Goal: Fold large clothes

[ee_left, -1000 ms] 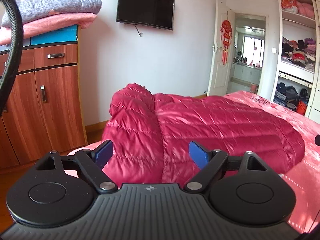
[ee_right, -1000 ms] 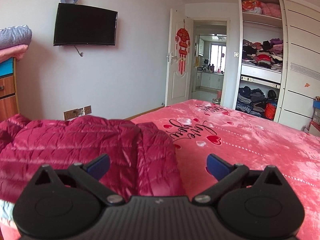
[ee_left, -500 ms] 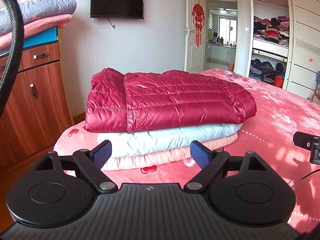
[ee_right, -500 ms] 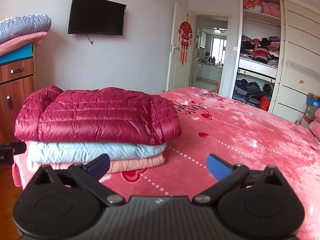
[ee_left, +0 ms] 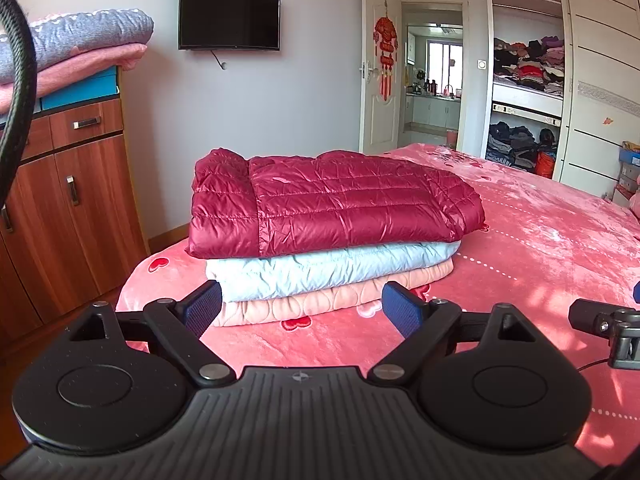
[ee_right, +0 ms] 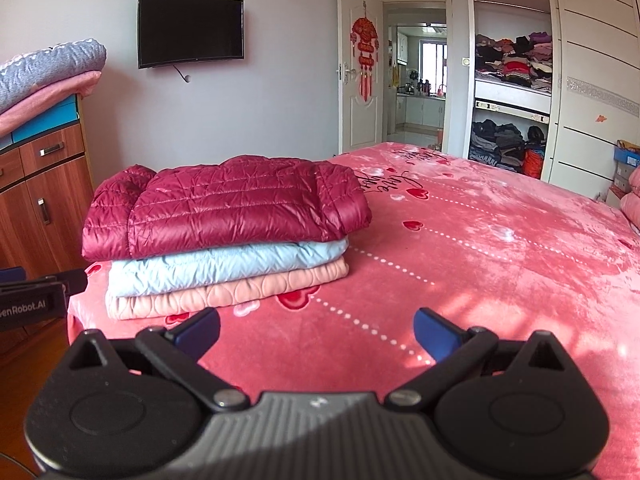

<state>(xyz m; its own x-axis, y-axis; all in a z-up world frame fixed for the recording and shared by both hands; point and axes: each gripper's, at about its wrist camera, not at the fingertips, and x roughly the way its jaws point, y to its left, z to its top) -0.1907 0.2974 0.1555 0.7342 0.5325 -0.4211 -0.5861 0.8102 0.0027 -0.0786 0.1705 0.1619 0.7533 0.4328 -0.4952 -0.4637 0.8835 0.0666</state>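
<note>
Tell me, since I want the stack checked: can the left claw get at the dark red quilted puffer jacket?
Probably yes: the left claw is open, and nothing stands between it and the jacket.

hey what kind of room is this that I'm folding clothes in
A home bedroom, most likely. There is a bed with a pink heart-print cover, an open wardrobe stuffed with clothes, and a TV on the wall. Three folded jackets sit stacked on the bed.

Sunlit bedroom with pale walls, a wall-mounted TV [ee_right: 190,31], a wooden cabinet [ee_left: 68,200] on the left, an open white door [ee_right: 359,76], and a packed open wardrobe [ee_right: 514,80].
</note>
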